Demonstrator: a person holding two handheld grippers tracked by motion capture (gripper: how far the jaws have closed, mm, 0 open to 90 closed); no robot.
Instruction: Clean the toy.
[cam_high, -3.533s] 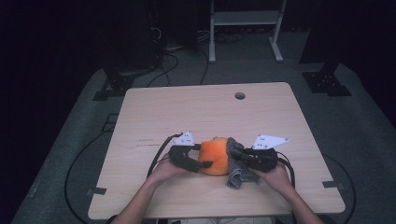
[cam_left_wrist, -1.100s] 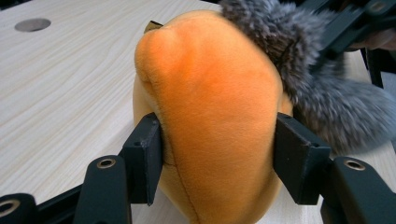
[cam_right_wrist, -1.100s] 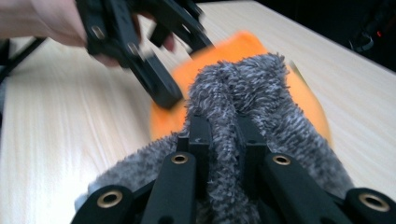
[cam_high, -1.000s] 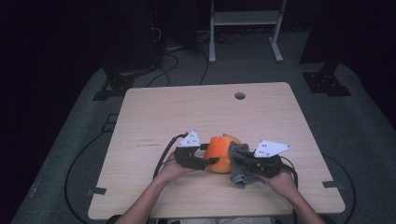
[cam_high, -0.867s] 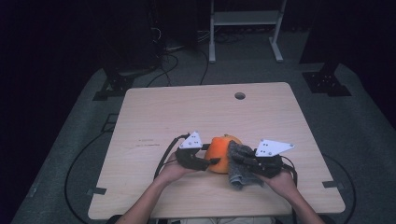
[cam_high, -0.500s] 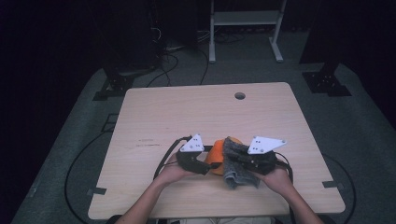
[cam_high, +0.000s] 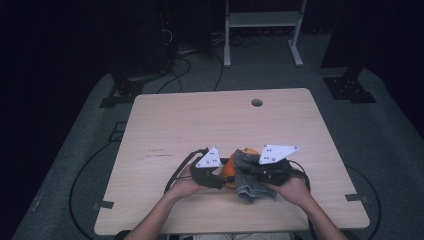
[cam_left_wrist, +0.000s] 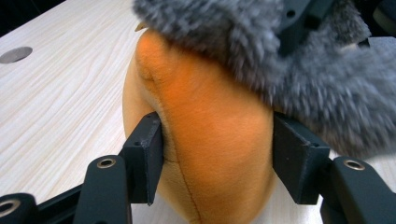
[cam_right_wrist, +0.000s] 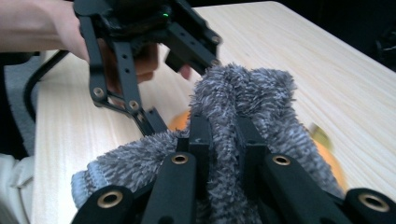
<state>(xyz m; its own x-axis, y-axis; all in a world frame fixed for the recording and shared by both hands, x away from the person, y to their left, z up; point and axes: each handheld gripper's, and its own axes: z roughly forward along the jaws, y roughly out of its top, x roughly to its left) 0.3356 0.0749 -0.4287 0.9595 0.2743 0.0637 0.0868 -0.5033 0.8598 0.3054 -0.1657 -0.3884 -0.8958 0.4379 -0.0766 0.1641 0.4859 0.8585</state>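
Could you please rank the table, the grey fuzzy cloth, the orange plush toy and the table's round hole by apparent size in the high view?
Largest to smallest:
1. table
2. grey fuzzy cloth
3. orange plush toy, mostly hidden, so unsure
4. round hole

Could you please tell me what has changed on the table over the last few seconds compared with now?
The right gripper has drawn the grey fuzzy cloth up from the near right side of the orange plush toy and over it, so far less orange shows in the high view. The left gripper stays clamped on the toy, and the work remains at the table's near edge.
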